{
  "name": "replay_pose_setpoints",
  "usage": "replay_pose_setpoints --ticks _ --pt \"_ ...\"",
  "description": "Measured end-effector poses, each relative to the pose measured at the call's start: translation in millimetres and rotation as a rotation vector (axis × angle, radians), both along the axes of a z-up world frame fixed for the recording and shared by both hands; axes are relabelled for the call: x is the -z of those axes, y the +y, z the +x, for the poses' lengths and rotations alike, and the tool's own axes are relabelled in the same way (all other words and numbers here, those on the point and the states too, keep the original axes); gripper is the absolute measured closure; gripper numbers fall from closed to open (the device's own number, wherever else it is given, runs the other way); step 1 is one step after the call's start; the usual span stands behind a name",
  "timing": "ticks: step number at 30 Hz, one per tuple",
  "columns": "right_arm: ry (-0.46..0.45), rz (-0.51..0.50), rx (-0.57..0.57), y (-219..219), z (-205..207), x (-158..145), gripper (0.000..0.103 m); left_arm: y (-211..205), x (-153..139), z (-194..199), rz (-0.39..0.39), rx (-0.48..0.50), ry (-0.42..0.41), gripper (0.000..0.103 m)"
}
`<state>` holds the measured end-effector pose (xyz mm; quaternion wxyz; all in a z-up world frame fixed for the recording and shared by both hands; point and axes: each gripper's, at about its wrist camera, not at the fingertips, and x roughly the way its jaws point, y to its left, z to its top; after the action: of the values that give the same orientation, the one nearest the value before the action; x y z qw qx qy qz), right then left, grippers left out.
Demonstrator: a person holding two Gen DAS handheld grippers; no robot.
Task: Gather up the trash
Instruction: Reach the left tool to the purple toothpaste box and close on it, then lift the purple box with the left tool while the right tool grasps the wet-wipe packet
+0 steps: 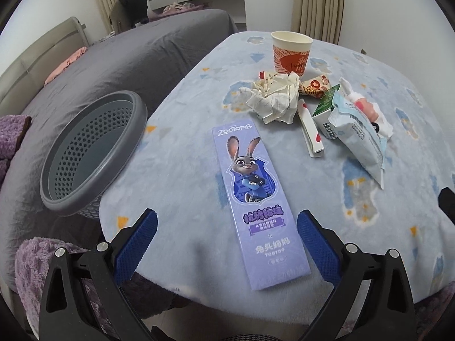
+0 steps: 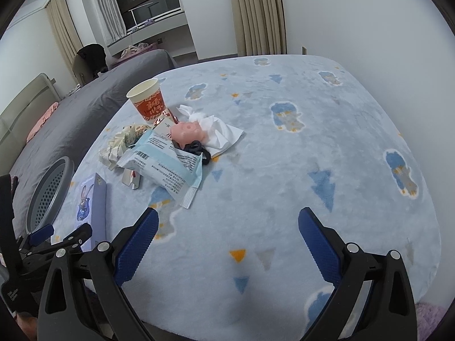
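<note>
A long flat purple cardboard box (image 1: 257,201) lies on the blue fleece-covered tabletop (image 1: 184,156), its near end between the wide-open, empty left hand-held gripper (image 1: 227,244). A grey perforated plastic basket (image 1: 93,153) sits at its nine o'clock; the crumpled wrapper pile (image 1: 273,96) at one o'clock. The right hand-held gripper (image 2: 227,244) gapes empty.

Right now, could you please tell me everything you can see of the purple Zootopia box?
The purple box is a long, flat carton, seemingly cardboard, printed with "ZOOTOPIA", a cartoon rabbit in a blue shield and Chinese text. It looks closed and undamaged. It lies face up on the blue blanket, its near end close to the blanket's edge, between the open fingers of the left tool, which do not touch it. The grey basket sits to its left, the trash pile beyond it; nothing rests on it.
</note>
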<state>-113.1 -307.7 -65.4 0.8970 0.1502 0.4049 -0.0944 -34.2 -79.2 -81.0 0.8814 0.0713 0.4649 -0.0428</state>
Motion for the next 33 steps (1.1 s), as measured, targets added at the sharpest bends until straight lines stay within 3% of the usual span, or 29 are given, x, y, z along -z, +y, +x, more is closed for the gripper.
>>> replay_pose_setpoints --ticks 7,13,21,25,28,33 --pt "-0.001 -0.013 -0.025 11 -1 1 0.009 9 -11 0 -0.087 -0.015 -0.014 0.006" --pt "0.003 -0.013 -0.037 14 -2 4 0.009 7 8 26 -0.115 -0.043 0.014 0.006" --pt "0.011 0.003 -0.054 16 2 12 0.009 2 28 38 -0.080 -0.032 0.041 0.008" --pt "0.008 0.003 -0.065 17 8 12 0.009 -1 33 39 -0.097 0.022 0.064 0.037" --pt "0.006 -0.009 -0.081 19 16 12 0.009 1 33 39 -0.099 0.031 0.058 0.053" --pt "-0.010 -0.015 -0.161 28 42 9 0.009 12 28 42 -0.109 0.051 0.061 0.060"
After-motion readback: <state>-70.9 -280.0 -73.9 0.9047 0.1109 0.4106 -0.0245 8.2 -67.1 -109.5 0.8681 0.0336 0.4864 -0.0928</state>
